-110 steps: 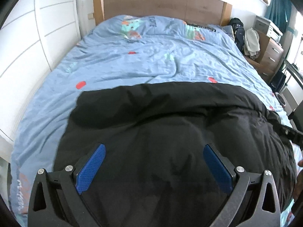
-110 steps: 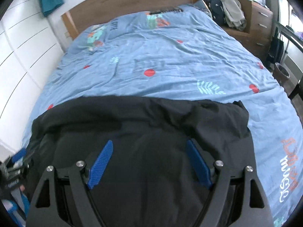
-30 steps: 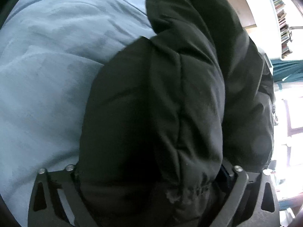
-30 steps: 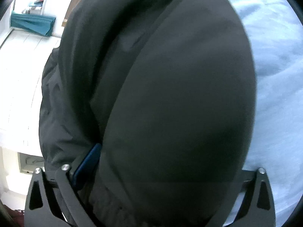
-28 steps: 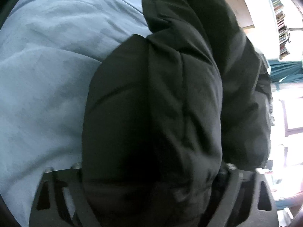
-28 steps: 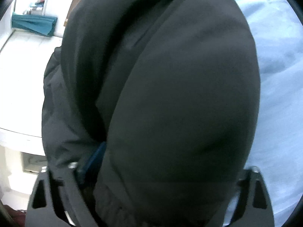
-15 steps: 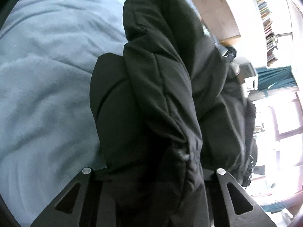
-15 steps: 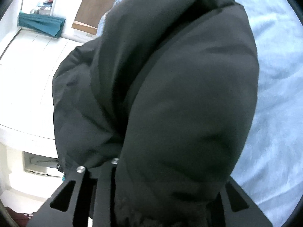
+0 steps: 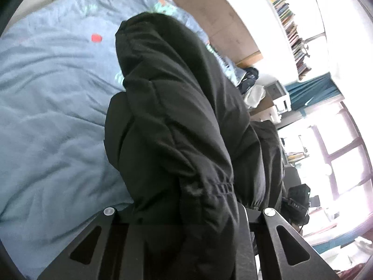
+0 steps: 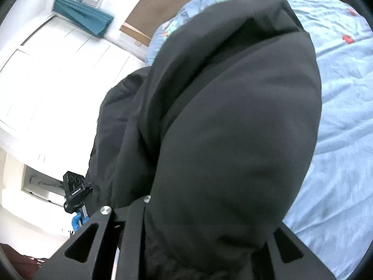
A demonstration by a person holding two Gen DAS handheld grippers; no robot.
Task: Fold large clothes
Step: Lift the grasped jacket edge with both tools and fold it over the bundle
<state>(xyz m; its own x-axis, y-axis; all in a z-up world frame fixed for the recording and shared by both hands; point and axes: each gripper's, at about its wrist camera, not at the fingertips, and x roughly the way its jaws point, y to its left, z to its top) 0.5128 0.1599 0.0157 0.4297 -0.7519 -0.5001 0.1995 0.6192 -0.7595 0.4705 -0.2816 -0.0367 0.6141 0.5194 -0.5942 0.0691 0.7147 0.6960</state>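
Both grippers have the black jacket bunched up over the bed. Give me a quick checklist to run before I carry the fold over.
1. Left gripper gripping the jacket: ok, fabric fills the jaws.
2. Right gripper gripping the jacket: ok, jaws closing on thick fabric.
3. Jacket lifted off the bedspread: cannot tell, far end hidden.
4. Bedspread beyond the jacket free of clutter: ok where visible.
5. Fold edges lined up: cannot tell, the bulk blocks both views.
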